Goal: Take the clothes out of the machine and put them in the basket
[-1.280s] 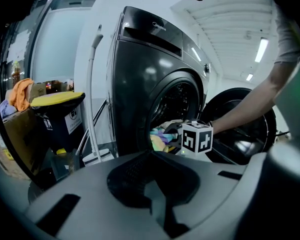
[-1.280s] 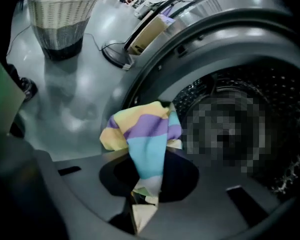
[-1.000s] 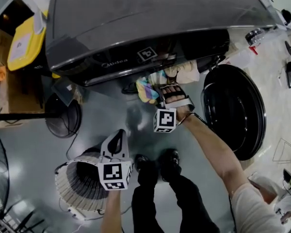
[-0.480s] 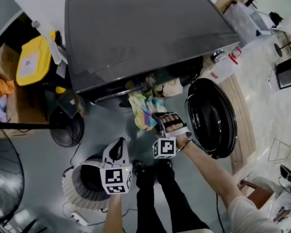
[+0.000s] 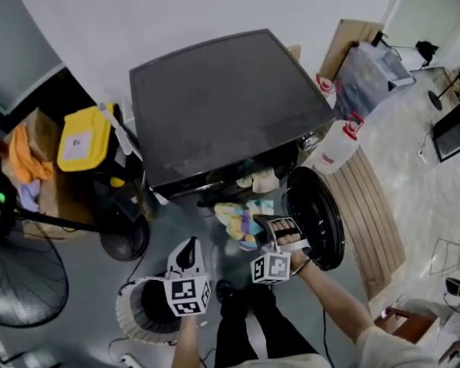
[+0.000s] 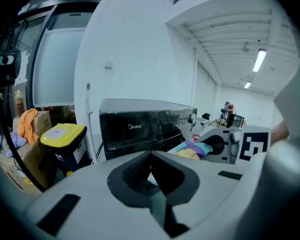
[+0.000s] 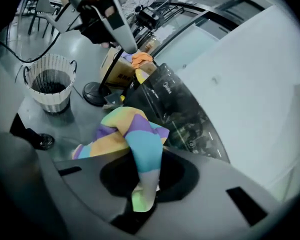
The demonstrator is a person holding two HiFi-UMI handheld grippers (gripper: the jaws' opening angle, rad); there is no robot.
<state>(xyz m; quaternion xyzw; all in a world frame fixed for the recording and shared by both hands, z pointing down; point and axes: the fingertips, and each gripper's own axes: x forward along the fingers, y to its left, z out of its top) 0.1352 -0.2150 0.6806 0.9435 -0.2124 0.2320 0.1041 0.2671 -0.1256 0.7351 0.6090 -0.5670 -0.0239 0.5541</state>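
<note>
Pastel colour-block cloth [image 7: 132, 134] now farther from machine [image 5: 222, 106]

Contrasts a cloth [image 7: 135, 134] banded yellow, purple, turquoise and green with a glossy black machine [image 5: 222, 106], white slatted basket [image 5: 126, 317], yellow-lidded bin [image 5: 83, 138].

Overhead and tongs-level views of washer [image 5: 222, 106]

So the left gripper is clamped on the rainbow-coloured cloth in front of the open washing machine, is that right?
Not quite: the right gripper is clamped on the rainbow-coloured cloth in front of the open washing machine, as the right gripper view shows. The left gripper is shut on nothing.
</note>
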